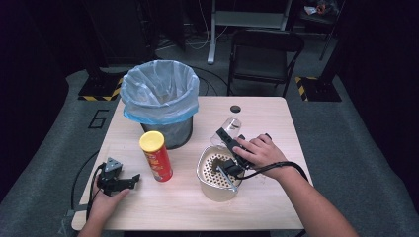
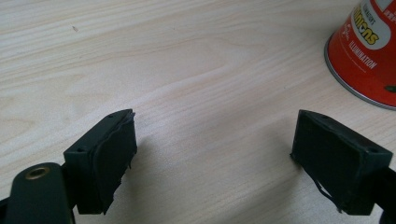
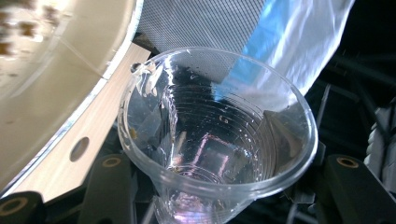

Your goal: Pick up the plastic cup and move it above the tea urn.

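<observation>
Right gripper point(image 1: 225, 132) clamps the clear cup point(image 3: 215, 140).

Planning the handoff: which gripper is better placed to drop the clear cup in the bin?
Right. The right gripper is shut on the clear cup, near the lined bin. The left gripper rests open on the table.

Clear, glossy thin plastic cup point(image 3: 219, 140) with ribbed walls, held between matt black jaws. Table point(image 2: 187, 60): pale wood-grain surface, smooth and matt. Red can point(image 1: 156, 157): glossy printed wall, metal bottom rim, yellow plastic lid. Waste bin point(image 1: 168, 132): fine metal mesh lined with a thin, translucent blue plastic bag point(image 1: 159, 91). Cream bowl point(image 1: 216, 174): smooth, slightly shiny.
</observation>
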The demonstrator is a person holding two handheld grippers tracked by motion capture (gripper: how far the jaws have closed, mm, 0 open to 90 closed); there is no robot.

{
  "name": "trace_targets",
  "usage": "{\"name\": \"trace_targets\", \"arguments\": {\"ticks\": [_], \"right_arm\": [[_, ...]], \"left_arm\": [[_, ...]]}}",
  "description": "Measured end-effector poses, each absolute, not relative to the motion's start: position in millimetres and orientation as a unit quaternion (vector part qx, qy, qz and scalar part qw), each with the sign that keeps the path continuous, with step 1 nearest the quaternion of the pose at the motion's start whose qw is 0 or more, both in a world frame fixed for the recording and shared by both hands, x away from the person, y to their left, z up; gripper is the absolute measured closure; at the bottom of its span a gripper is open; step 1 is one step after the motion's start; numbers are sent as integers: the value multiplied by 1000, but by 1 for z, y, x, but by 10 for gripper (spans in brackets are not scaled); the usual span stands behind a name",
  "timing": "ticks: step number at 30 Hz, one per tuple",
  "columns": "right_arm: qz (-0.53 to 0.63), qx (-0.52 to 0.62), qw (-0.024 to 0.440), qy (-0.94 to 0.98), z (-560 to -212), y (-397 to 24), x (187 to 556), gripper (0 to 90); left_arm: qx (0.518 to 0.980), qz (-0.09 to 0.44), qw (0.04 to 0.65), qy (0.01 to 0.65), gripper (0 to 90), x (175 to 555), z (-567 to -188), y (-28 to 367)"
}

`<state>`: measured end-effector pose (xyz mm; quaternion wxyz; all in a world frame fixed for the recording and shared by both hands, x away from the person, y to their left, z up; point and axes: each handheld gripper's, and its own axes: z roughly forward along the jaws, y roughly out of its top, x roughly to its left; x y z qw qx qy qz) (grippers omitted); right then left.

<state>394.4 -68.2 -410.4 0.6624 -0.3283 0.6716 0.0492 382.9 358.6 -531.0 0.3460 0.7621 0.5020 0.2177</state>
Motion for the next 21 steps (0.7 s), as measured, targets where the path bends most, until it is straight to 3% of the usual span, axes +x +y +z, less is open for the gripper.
{"name": "trace_targets", "arguments": {"ticks": [4,8,11,12,13,14,16,21], "right_arm": [[74,-290,656,693,-404,-66,406,425],[158,-176,607,758,-390,-59,419,425],[270,-28,519,811,-374,-60,435,422],[270,-28,519,811,-374,-60,435,422],[310,23,483,818,-369,-62,440,421],[379,117,415,819,-358,-67,451,418],[448,202,348,798,-349,-75,460,417],[544,305,233,747,-333,-89,475,417]], "left_arm": [[762,218,346,502,135,383,-531,359],[762,218,346,502,135,383,-531,359],[762,218,346,502,135,383,-531,359],[762,218,346,502,135,383,-531,359],[762,218,346,502,135,383,-531,359],[762,218,346,502,135,383,-531,359],[762,218,346,502,135,383,-531,359],[762,218,346,502,135,383,-531,359]]}}
